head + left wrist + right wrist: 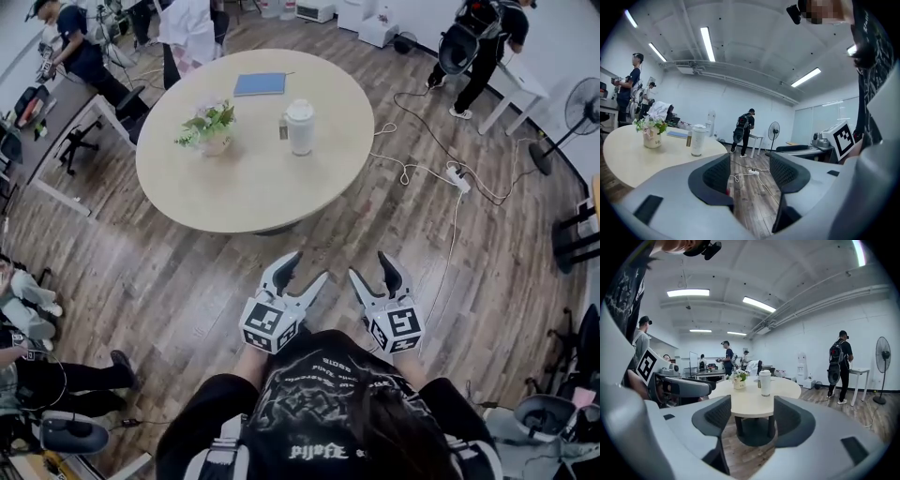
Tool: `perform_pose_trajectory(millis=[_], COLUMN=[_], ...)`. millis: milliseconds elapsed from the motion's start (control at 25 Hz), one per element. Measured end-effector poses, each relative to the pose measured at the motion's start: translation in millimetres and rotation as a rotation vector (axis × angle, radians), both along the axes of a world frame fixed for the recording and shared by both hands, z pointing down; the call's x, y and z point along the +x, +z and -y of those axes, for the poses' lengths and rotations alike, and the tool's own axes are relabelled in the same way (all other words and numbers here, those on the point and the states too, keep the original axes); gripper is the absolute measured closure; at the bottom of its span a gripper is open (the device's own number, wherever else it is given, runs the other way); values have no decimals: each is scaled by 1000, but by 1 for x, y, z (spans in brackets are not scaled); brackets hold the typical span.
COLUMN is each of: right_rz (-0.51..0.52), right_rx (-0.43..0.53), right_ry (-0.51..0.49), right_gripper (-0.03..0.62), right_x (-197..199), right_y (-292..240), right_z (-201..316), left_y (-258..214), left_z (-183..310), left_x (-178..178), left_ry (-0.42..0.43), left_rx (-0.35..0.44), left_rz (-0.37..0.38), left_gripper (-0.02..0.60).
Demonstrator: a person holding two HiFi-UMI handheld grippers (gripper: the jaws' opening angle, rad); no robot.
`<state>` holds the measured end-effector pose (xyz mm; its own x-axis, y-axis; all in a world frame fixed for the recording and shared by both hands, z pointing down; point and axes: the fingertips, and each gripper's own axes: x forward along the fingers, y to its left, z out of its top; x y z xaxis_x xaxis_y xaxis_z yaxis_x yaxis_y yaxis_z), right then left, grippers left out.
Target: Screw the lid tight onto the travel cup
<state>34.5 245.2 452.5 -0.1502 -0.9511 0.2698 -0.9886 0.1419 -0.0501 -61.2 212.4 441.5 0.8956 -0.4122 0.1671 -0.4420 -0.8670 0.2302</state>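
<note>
A white travel cup (300, 127) with its lid on top stands upright on the round beige table (253, 187), right of centre. It also shows far off in the left gripper view (698, 139) and in the right gripper view (764, 382). My left gripper (309, 265) and right gripper (368, 264) hang side by side over the wooden floor, close to my body and well short of the table's near edge. Both are open with nothing between their jaws, as the left gripper (750, 176) and right gripper (747, 416) views confirm.
On the table are a potted plant (211, 129), a blue book (260, 84) and a small bottle (282, 129) beside the cup. A power strip with cables (457, 178) lies on the floor to the right. A fan (581, 108), desks, chairs and several people ring the room.
</note>
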Motion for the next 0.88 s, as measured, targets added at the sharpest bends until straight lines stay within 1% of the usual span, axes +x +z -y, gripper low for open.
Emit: perform_pose_trajectory(millis=[40,80,280,400,520,560,720,880], right_rz=[-7,-14,-20,-22,-35,-40,-43,-18], right_rx=[-1,-2,2,1,-25,-33,-50,-46], right_ry=[9,18,57,61,26,11,-35,-74], right_gripper=[335,347,328,324,321,333,341,336], right_x=[-1,-2,-5,-12,-22,-25,-24,-15], right_y=[-1,-1,4,8,13,15,26,34], right_z=[9,18,54,72,88,94,119,157], left_y=[0,-1,2,4,7,9,21,30], left_z=[11,22,67,90,109,114,132,161], left_x=[-1,-2,-7,-15,-24,-25,-22,-22], left_ry=[6,10,29,4,-21,-24,-42,-107], left_rx=[-1,-1,-6,-14,-26,-28,-40,-58], left_rz=[-2,-5,-15,-20,-10,-2,21,30], left_gripper=[302,302,304,313,314,314,314,314])
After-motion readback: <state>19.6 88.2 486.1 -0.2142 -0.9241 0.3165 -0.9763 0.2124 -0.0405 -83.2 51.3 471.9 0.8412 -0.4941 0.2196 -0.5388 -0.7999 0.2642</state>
